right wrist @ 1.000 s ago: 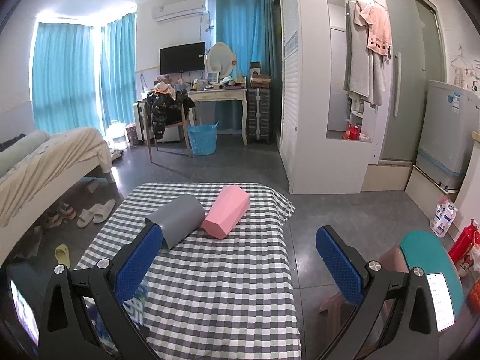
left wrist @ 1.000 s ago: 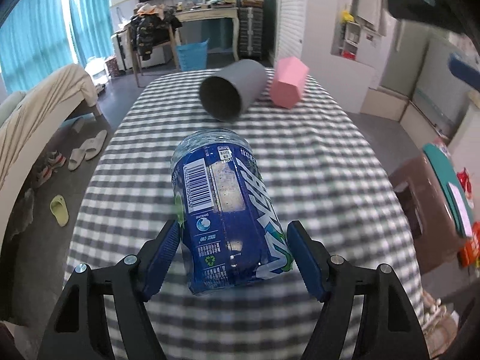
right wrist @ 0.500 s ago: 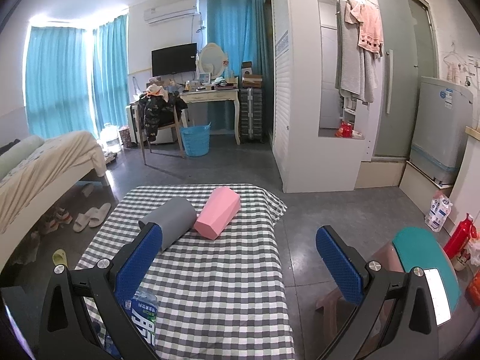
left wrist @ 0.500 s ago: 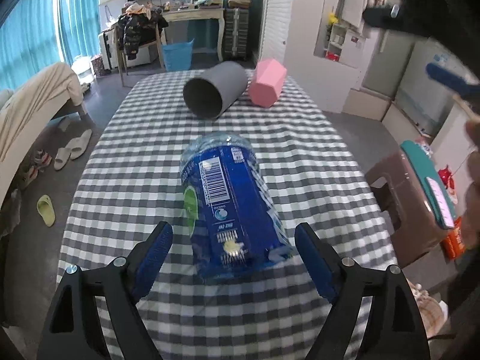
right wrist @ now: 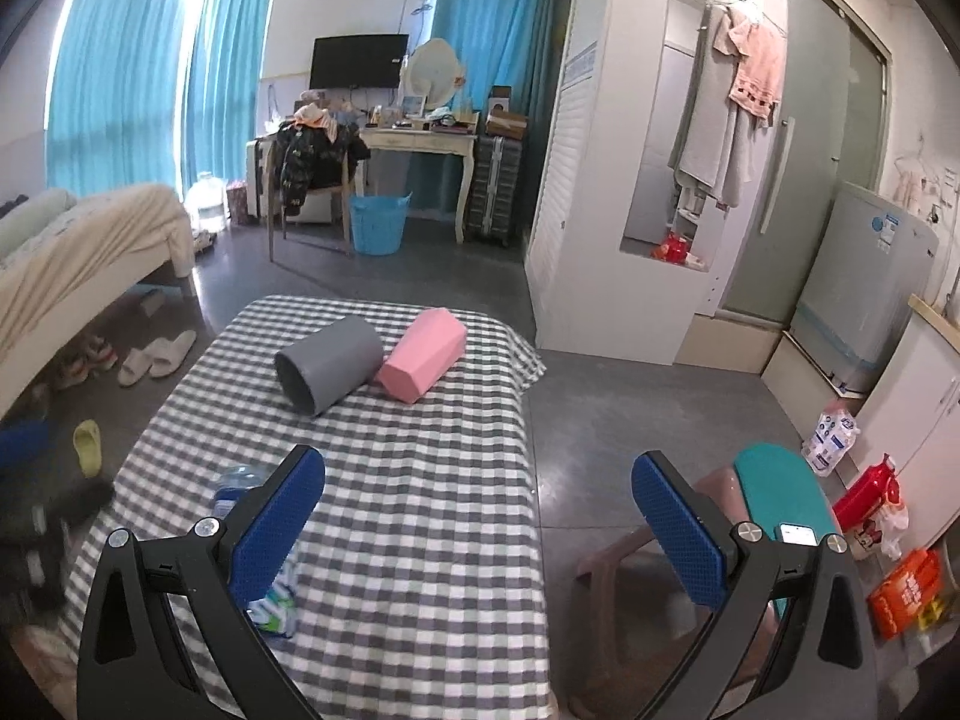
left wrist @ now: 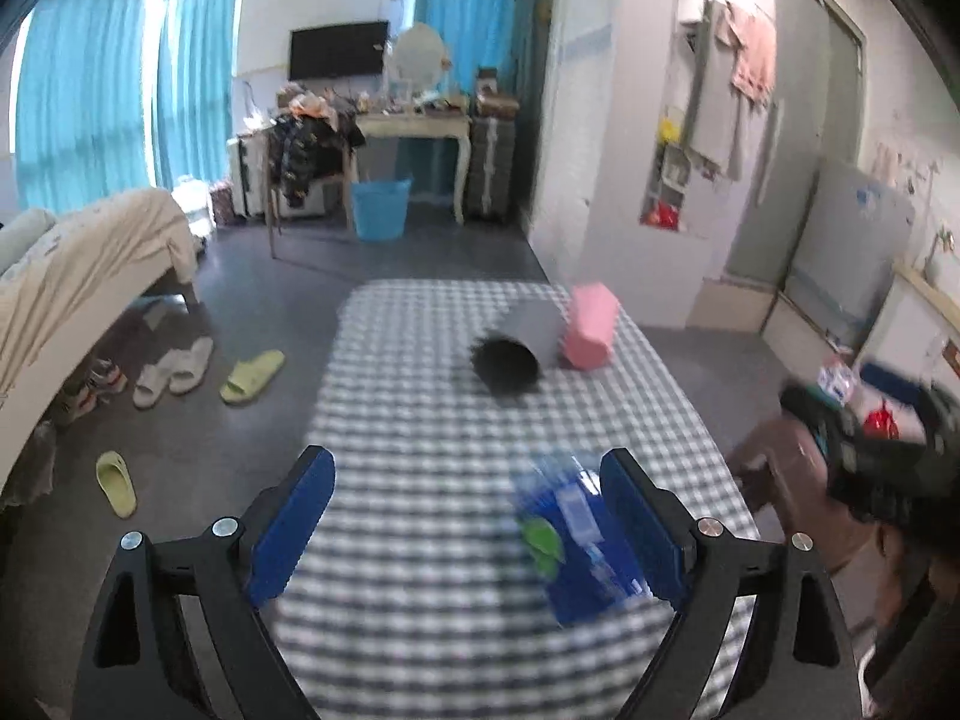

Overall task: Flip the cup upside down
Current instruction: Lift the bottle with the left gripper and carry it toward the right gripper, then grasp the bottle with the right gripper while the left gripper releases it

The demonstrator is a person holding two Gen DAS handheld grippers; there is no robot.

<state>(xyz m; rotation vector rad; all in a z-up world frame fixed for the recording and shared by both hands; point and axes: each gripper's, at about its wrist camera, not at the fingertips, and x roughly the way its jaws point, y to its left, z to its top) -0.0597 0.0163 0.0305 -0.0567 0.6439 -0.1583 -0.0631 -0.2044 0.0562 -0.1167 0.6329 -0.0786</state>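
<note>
Hovering spread and empty, both grippers [left wrist: 468, 531] [right wrist: 477, 525] are facing the sideways grey cup [right wrist: 329, 363] at frame centre, awaiting a grasp.

cup [right wrist: 329, 363] left of box [right wrist: 423, 354], touching

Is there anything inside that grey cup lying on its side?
The grey cup lies on the checked tablecloth with its mouth toward the cameras. The inside looks dark and nothing shows in it, but the far end is in shadow, so I cannot be sure.

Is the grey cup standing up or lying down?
Lying down. The grey cup rests on its side on the checked table, its open mouth facing sideways.
</note>
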